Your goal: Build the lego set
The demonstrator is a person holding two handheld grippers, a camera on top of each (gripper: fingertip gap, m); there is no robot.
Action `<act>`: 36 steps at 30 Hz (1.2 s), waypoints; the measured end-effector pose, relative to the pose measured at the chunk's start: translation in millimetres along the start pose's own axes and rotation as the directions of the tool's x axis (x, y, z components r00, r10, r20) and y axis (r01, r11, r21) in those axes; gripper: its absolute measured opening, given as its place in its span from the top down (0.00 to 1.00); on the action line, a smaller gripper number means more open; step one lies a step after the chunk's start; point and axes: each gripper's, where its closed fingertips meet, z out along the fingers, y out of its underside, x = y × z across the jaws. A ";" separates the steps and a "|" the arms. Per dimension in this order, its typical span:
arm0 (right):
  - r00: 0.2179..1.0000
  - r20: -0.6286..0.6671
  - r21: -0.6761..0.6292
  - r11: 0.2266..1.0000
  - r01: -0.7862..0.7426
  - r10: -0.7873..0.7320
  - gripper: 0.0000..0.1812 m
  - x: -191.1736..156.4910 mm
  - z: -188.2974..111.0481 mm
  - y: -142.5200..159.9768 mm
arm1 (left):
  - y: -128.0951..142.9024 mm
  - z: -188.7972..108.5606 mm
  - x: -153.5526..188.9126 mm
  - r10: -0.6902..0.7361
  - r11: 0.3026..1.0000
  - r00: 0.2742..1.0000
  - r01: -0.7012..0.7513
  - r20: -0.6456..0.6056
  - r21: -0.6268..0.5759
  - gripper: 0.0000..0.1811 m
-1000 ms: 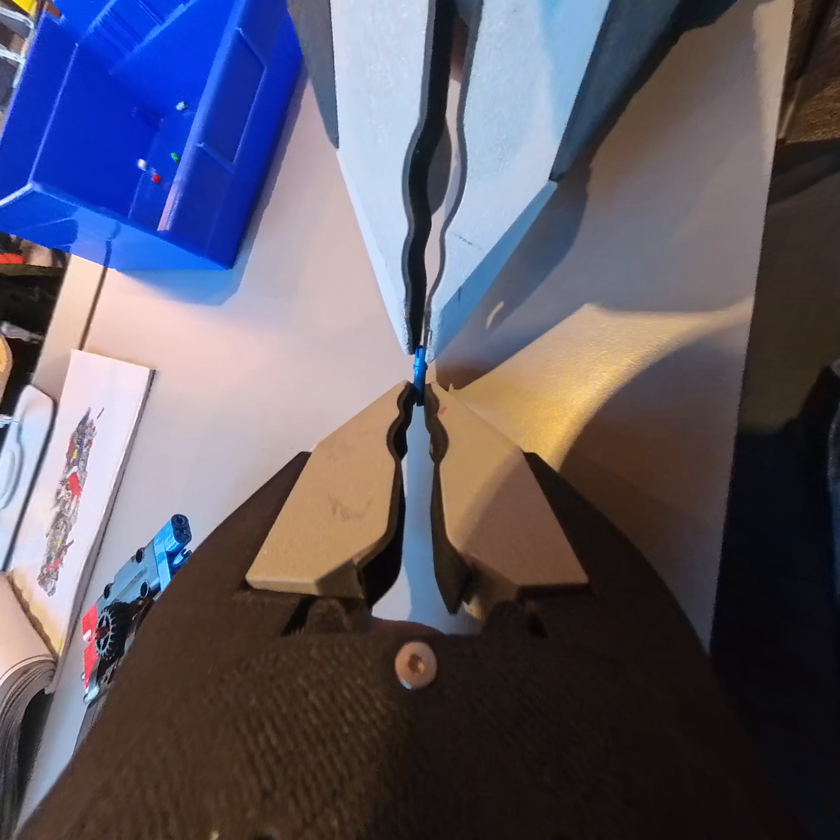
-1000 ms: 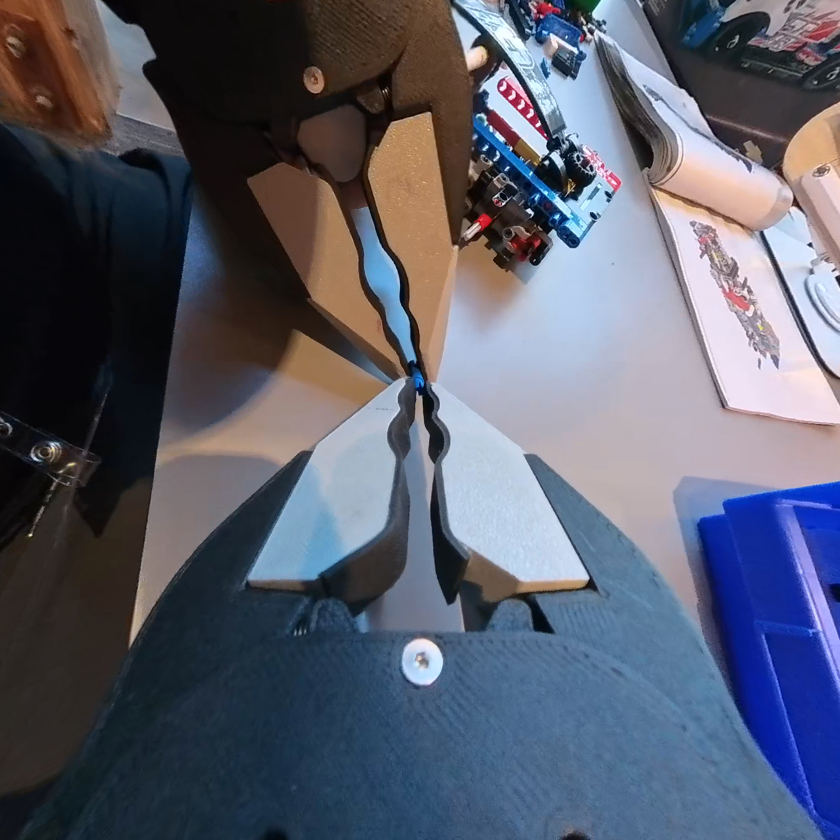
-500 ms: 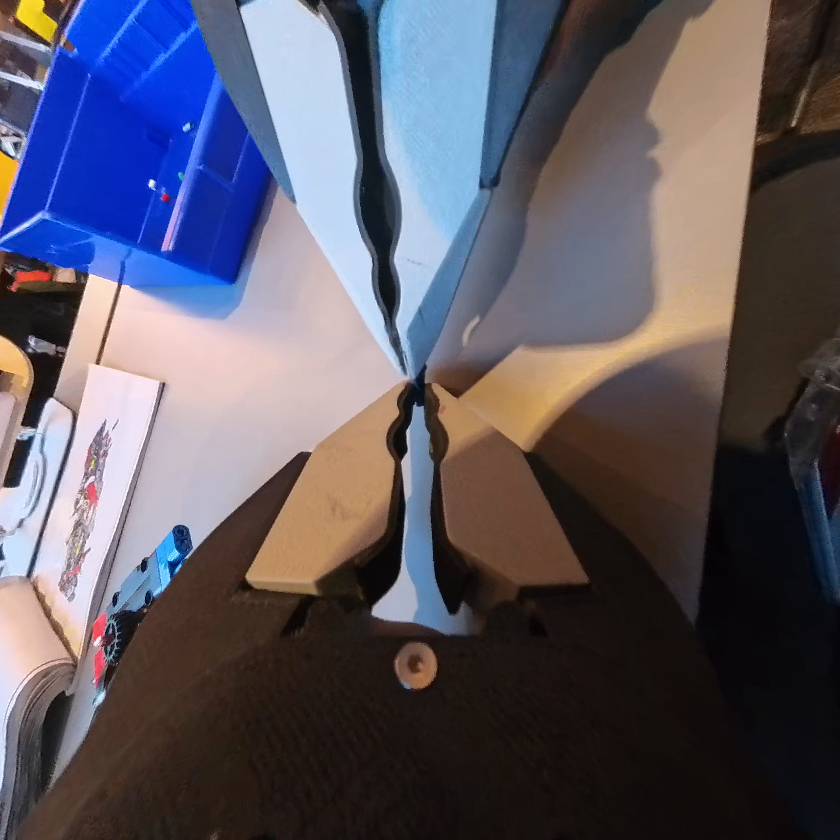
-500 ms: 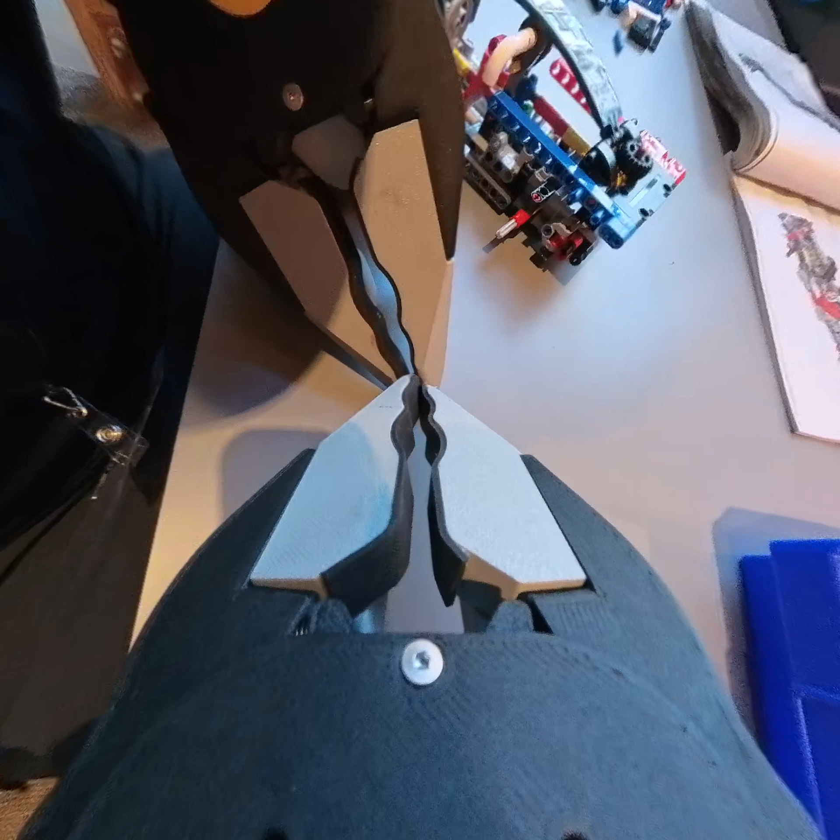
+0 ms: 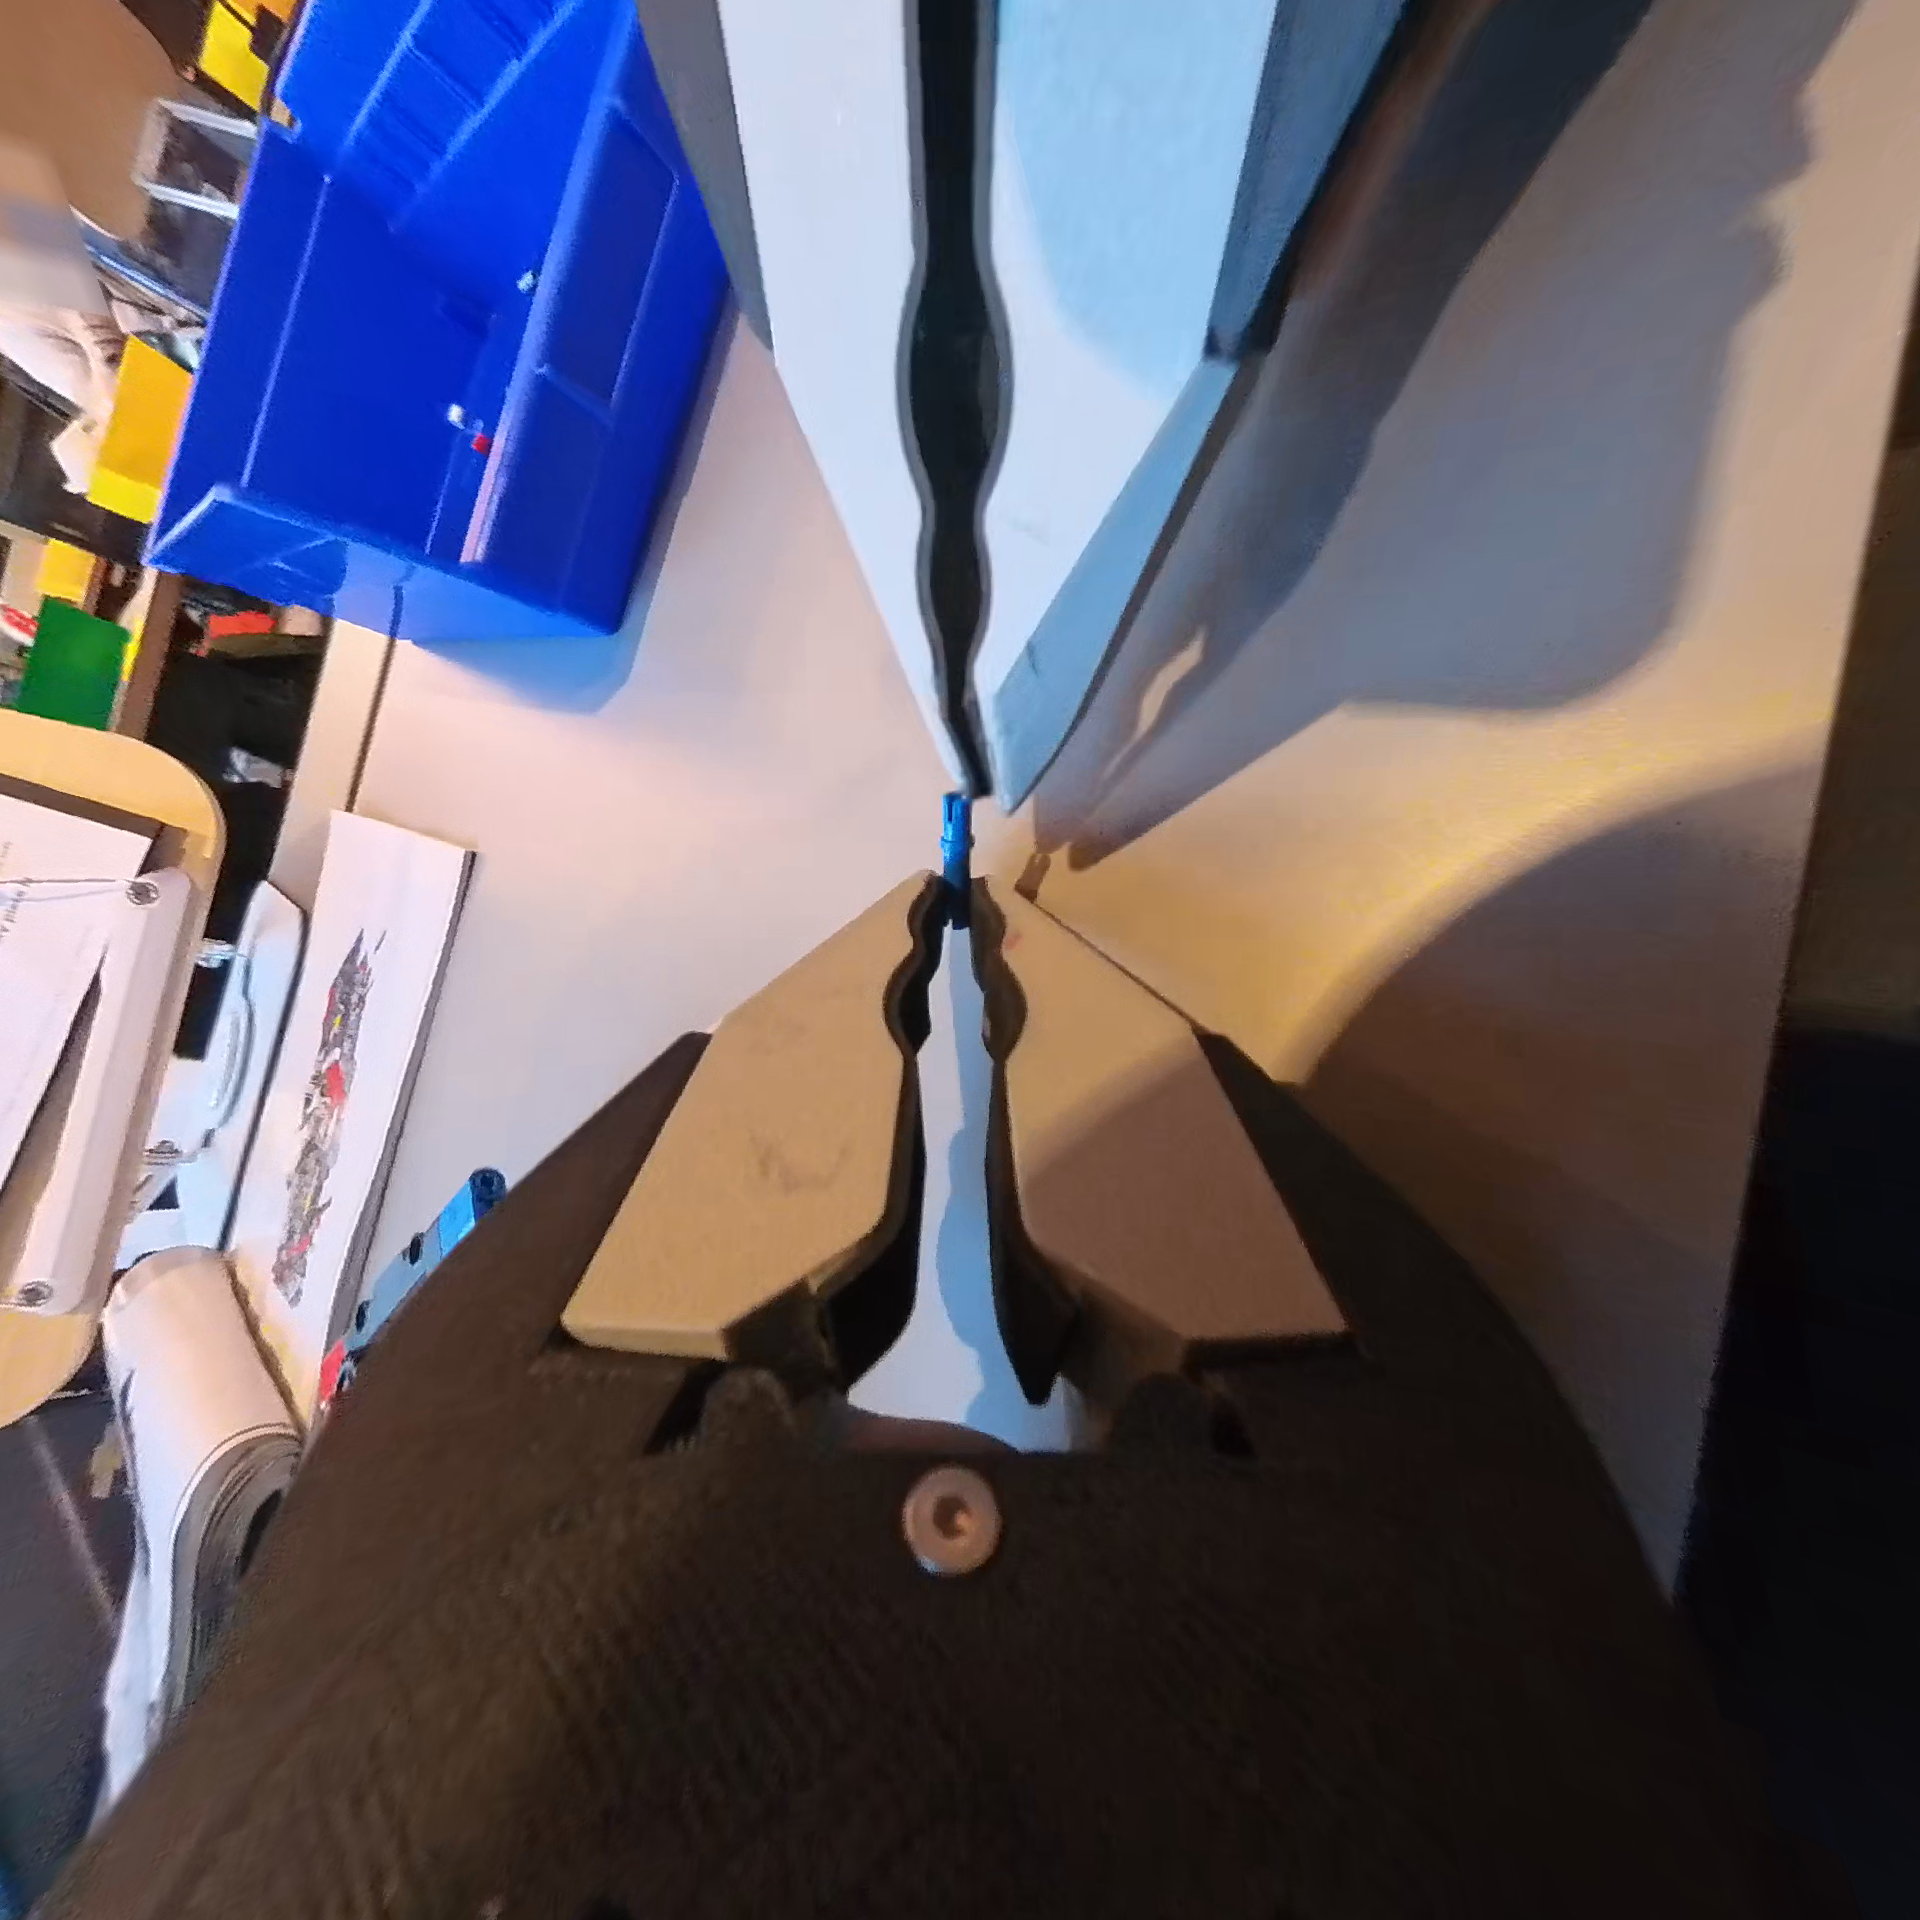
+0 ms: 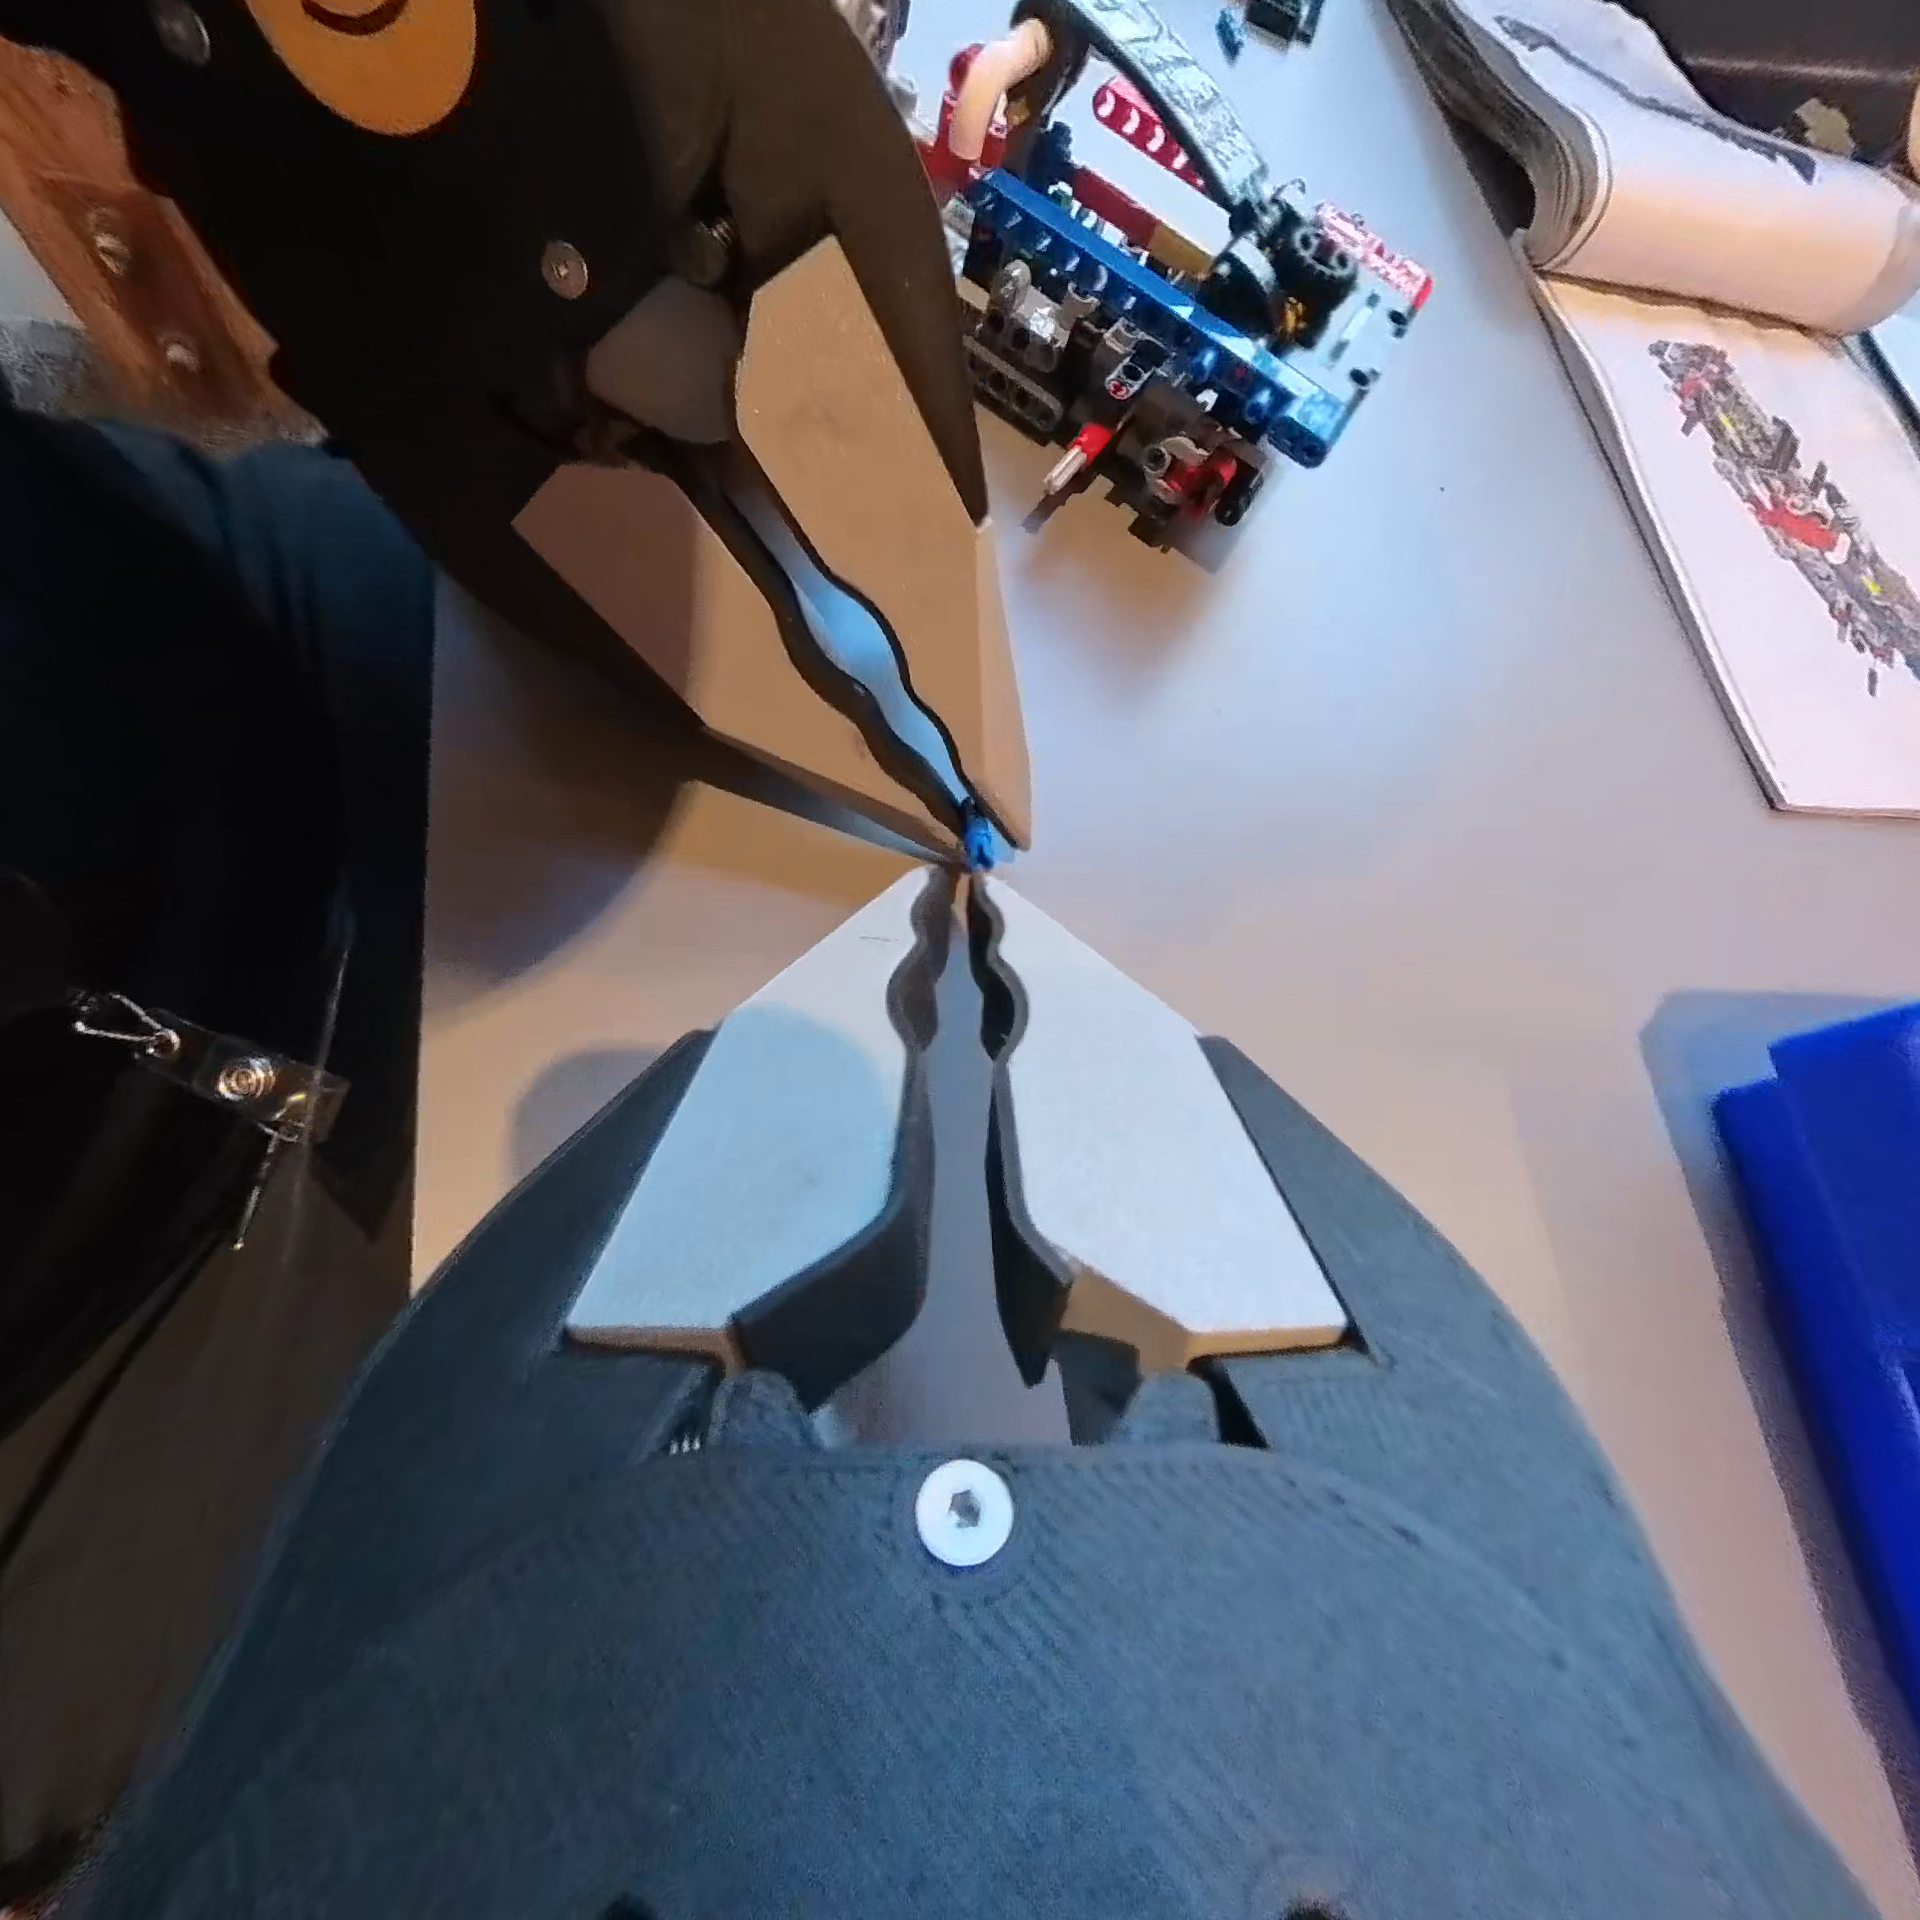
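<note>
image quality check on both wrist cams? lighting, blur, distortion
Left wrist view: warm light and hard gripper shadows on the table, blue pin sharp, edges motion-smeared, blue bin fisheye-bent. Right wrist view: lego assembly reasonably sharp, edges soft.

Opposed close wrist views — shared table [image 5: 623, 831]

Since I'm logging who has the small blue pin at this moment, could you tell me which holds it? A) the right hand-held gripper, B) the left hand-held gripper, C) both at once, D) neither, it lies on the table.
B: the blue pin sticks out of the closed tips of the left hand-held gripper, while the right hand-held gripper is shut just short of it, with a small gap between.
</note>
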 end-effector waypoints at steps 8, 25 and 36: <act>0.998 -0.059 -0.028 1.000 0.010 -0.012 0.96 8.0 1.0 2.3 | -0.5 0.9 -0.6 0.027 1.000 0.999 -0.027 0.029 -0.007 0.99; 0.999 -0.030 -0.076 0.997 0.022 -0.024 1.00 6.2 4.3 2.2 | 1.1 3.7 -2.6 0.114 0.992 0.988 -0.109 0.105 -0.058 0.99; 0.988 0.014 -0.158 0.976 0.152 -0.152 1.00 6.9 4.9 2.9 | 1.7 4.2 -2.8 0.131 0.988 0.985 -0.121 0.112 -0.092 0.99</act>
